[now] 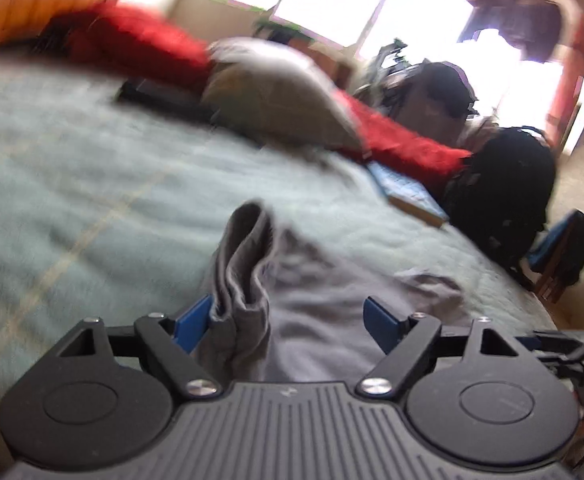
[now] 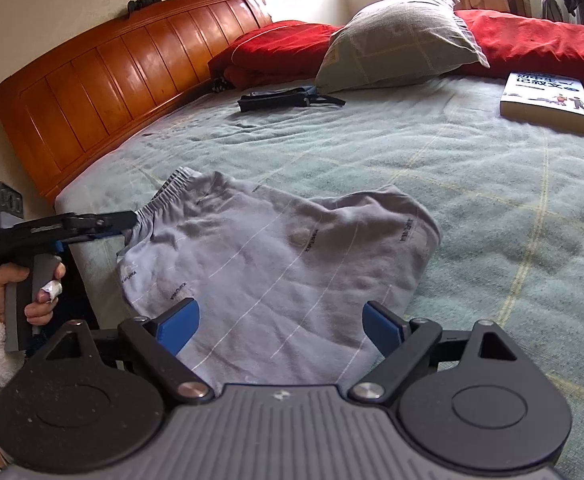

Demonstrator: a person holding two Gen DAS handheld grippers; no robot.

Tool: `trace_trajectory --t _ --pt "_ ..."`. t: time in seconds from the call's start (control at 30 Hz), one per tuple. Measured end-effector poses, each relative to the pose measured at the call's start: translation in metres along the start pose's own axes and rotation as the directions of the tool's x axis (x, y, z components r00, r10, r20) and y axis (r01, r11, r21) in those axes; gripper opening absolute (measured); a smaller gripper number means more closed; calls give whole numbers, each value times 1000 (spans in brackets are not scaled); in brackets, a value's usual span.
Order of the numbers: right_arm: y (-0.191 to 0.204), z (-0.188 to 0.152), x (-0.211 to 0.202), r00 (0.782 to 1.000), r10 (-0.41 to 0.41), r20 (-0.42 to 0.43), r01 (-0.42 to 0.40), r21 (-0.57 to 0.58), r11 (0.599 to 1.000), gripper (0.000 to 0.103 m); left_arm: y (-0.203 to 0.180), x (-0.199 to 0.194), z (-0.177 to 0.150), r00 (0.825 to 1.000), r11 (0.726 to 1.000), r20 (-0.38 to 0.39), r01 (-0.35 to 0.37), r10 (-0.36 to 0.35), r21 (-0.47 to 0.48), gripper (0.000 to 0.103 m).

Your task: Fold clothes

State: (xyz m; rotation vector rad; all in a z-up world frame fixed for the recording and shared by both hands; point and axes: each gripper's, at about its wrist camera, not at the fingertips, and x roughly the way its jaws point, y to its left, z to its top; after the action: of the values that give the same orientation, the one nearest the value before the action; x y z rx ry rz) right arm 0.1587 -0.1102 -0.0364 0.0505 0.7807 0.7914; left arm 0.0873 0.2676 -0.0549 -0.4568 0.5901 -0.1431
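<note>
Across the lower middle of the right view, grey shorts [image 2: 276, 256] lie on the bed [image 2: 471, 184]. Our left gripper [image 1: 288, 320] and right gripper [image 2: 280, 322] both gape wide. Waistband cloth bunches beside one left finger [image 1: 192, 322]; closing may catch only a ridge, and it could slip.

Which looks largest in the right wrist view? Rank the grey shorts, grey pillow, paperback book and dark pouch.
1. Grey striped shorts, though nearest the camera.
2. Grey pillow.
3. Paperback book and dark pouch look alike.
</note>
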Motion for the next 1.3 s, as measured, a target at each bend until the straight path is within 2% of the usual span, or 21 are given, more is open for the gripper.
trace_trajectory --t 0.13,0.17,0.3,0.37,0.43,0.47,0.5,0.53,0.57,0.6,0.67,0.77,0.87,1.0,1.07,1.2,1.3 --pt "3 -1 1 1000 2 -7 -3 -2 1000 93 16 -6 -10 995 987 6 97 -97 -131 81" --pt "3 -1 2 1000 3 -8 -3 -3 1000 93 18 -6 -11 995 984 7 103 -103 -144 81" --pt "6 -2 3 1000 7 -12 -7 -8 1000 93 22 4 -5 998 987 -13 63 -66 -149 79" --pt "11 -3 1 1000 8 -2 -8 -28 1000 92 24 10 -2 998 987 -27 43 -48 -157 67" --pt "23 -8 -3 1000 -7 -7 6 -136 991 84 29 20 0 998 982 -53 28 -39 -187 61" --pt "29 -10 -5 1000 -15 -9 13 -190 982 75 30 22 0 998 982 -53 28 -39 -188 60" --pt "36 -12 -7 1000 -23 -10 20 -243 970 68 30 23 0 998 982 -54 22 -33 -185 58" --pt "42 -15 -8 999 -31 -11 26 -295 955 62 30 23 1 998 983 -57 11 -22 -183 49" --pt "46 -20 -9 999 -41 -28 29 -346 938 49 29 23 1 998 983 -63 -10 -2 -182 37" --pt "51 -25 -10 998 -52 -44 30 -396 918 38 29 23 2 998 983 -68 -30 18 -181 31" --pt "59 -38 -10 993 -62 -100 4 -493 870 36 29 23 2 996 981 -77 -63 50 -182 24" --pt "71 -58 -9 987 -127 -102 34 -635 771 35 27 20 3 996 978 -75 -66 52 -198 17" --pt "72 -67 -3 979 -183 -92 68 -695 716 13 15 13 7 997 982 -59 -59 49 -181 15" --pt "63 -62 -9 979 -172 -107 57 -670 740 8 1 0 10 1000 989 -23 -16 12 -148 15" --pt "59 -61 -12 978 -176 -116 56 -666 744 7 2 1 8 1000 987 -31 -11 6 -160 15" --pt "50 -61 -16 975 -165 -147 36 -631 775 7 12 3 4 997 982 -69 -46 33 -185 15" --pt "47 -55 -20 980 -142 -138 31 -601 799 8 19 0 3 995 980 -79 -71 57 -188 15"
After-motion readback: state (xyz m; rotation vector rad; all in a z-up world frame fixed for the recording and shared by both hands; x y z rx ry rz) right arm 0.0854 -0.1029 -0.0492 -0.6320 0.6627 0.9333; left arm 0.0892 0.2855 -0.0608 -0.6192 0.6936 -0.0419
